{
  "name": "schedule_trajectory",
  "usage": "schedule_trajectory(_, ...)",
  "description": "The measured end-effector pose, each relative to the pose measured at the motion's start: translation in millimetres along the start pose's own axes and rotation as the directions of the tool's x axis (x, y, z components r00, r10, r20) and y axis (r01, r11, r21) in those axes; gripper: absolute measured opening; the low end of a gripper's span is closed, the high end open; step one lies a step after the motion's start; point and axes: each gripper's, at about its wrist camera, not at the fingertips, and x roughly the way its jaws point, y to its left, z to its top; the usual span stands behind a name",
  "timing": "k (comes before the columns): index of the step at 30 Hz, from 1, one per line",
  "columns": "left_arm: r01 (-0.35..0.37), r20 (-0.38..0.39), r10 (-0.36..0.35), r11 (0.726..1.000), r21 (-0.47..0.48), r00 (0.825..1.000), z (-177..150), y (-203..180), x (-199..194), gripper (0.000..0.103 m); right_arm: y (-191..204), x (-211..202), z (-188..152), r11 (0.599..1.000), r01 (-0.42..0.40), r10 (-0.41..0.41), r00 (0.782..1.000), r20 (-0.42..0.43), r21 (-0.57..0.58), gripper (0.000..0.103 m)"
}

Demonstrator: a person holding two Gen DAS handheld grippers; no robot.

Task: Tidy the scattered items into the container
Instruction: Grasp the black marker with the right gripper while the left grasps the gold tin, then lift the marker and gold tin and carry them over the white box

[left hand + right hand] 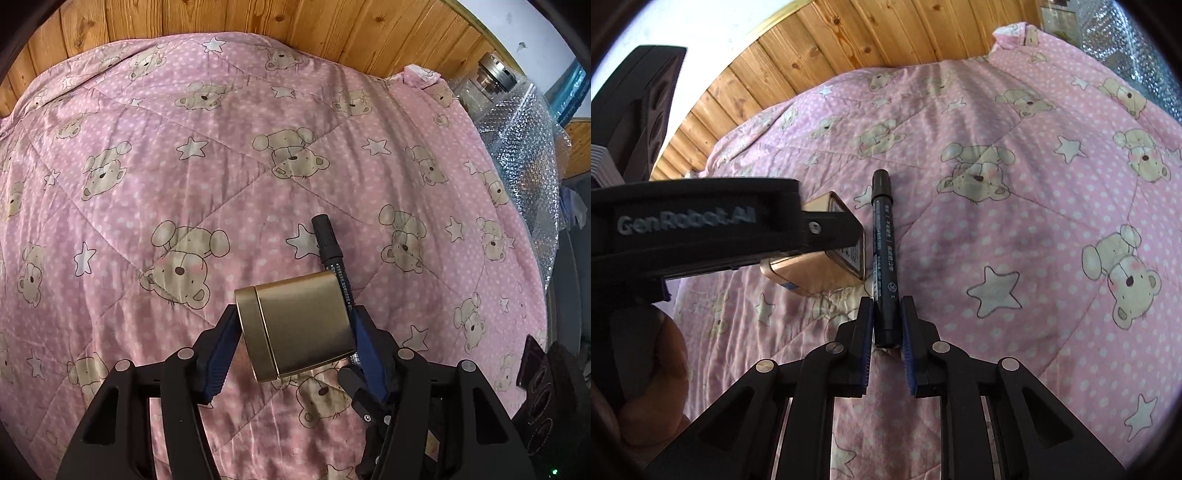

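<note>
Right wrist view is showing the marker lying low in the middle of the frame on the quilt, its butt end sitting between the pads of the right hand-held gripper, which look closed on it or nearly so. Light, stiff and smooth, it is likely best pinched mid-barrel. Just left, the left hand-held gripper is clamping the gold tin, rigid, slick-sided, probably light.
</note>
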Motion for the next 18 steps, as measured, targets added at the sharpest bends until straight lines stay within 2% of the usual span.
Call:
schedule_trajectory(2,-0.003,0.007,0.003,1.0,-0.001,1.0,-1.3,1.5,3.3,0.06,-1.3,0.9,2.8,1.0,-0.006,0.006,1.0,-0.005,0.003,0.015)
schedule_trajectory(4,-0.004,0.016,0.004,1.0,-0.002,1.0,-3.4,3.7,2.4,0.052,-1.8,-2.0,3.1,1.0,-0.012,0.012,1.0,-0.007,0.003,0.015)
schedule_trajectory(5,-0.003,0.02,0.003,1.0,-0.002,1.0,-4.8,4.9,0.6,0.051,-1.7,-4.6,2.5,1.0,-0.013,0.013,1.0,-0.003,0.004,0.015)
schedule_trajectory(18,0.016,0.044,-0.017,1.0,0.021,0.999,-33.0,13.8,-43.0,0.051,29.7,-33.4,-11.9,0.999,-0.035,0.036,0.999,0.014,-0.004,0.015)
